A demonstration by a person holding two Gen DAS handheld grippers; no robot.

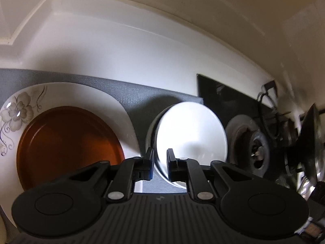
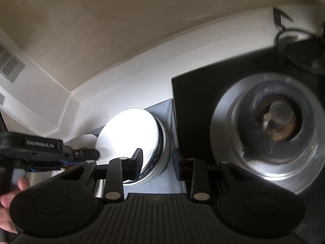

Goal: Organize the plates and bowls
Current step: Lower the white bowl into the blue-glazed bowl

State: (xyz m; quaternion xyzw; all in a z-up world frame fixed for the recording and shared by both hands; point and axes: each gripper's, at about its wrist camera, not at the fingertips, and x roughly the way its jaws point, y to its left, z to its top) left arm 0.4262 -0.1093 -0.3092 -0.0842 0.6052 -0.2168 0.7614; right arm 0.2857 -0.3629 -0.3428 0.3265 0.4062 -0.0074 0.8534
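the left gripper (image 1: 159,163) sits nearest in its own view, its 2 fingers narrowed onto the near rim of a white bowl (image 1: 191,134), one finger outside the wall and one inside, so it looks pinched, though blur keeps the contact itself from being sure. the white bowl is tilted up and sits inside a metal bowl (image 1: 151,132), whose grey rim shows along its left side. both rest on a grey mat (image 1: 130,97). just left of them, on the same mat, lies a white plate with a flower pattern (image 1: 18,109), and a brown plate (image 1: 67,140) lies flat on top of it. right of the bowls, a black stove top (image 1: 219,97) carries a round burner (image 1: 247,142), and a white wall (image 1: 121,46) rises behind everything. in the right wrist view, the right gripper (image 2: 157,162) hangs with its fingers spread wide; the left finger stands in front of the metal bowl (image 2: 162,152), the right finger is clear of it over the mat (image 2: 160,109), gripping nothing. the left gripper (image 2: 89,154) reaches in from the left to the white bowl (image 2: 130,134), with a hand (image 2: 12,201) behind it. farther right sits the burner (image 2: 270,132) on the stove top (image 2: 191,101).
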